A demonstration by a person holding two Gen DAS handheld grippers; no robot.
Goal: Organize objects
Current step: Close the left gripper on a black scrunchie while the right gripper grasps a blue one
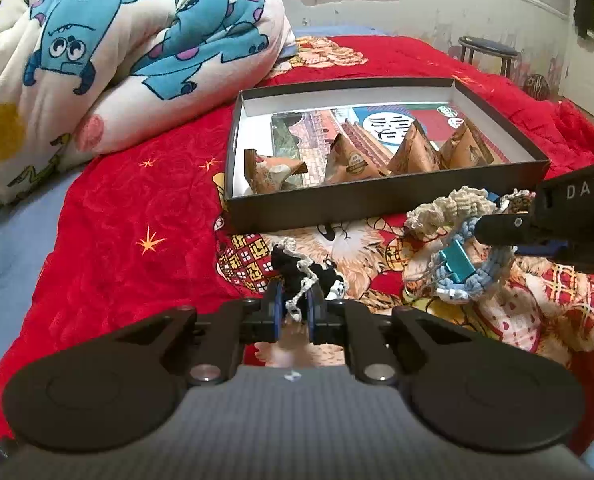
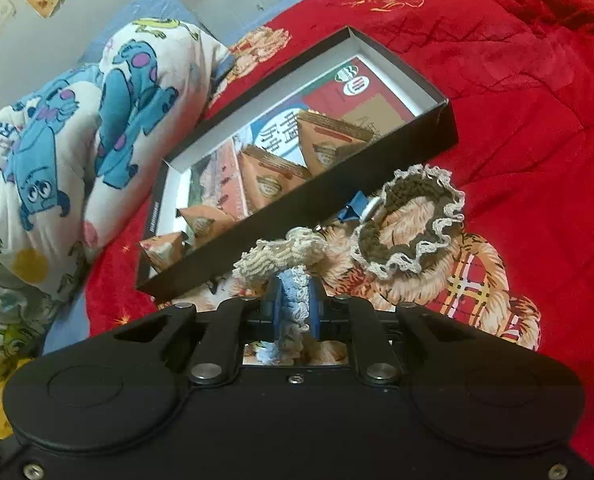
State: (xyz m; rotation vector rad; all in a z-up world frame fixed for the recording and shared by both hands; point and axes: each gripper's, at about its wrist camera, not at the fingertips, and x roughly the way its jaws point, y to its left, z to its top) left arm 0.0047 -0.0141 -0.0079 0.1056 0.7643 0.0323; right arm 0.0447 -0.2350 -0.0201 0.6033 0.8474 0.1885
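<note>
On a red blanket lies an open black box holding several orange snack packets. In front of it, my left gripper is shut on a black crocheted scrunchie with white trim. My right gripper is shut on a blue and cream crocheted scrunchie; in the left wrist view that gripper reaches in from the right with the scrunchie. A teal binder clip lies by the scrunchie. A brown scrunchie with cream frill rests right of the box.
A bunched quilt with blue monster print lies left of the box. A dark stool stands past the bed by the wall. A blue clip sits between the box and the brown scrunchie. Red blanket stretches to the right.
</note>
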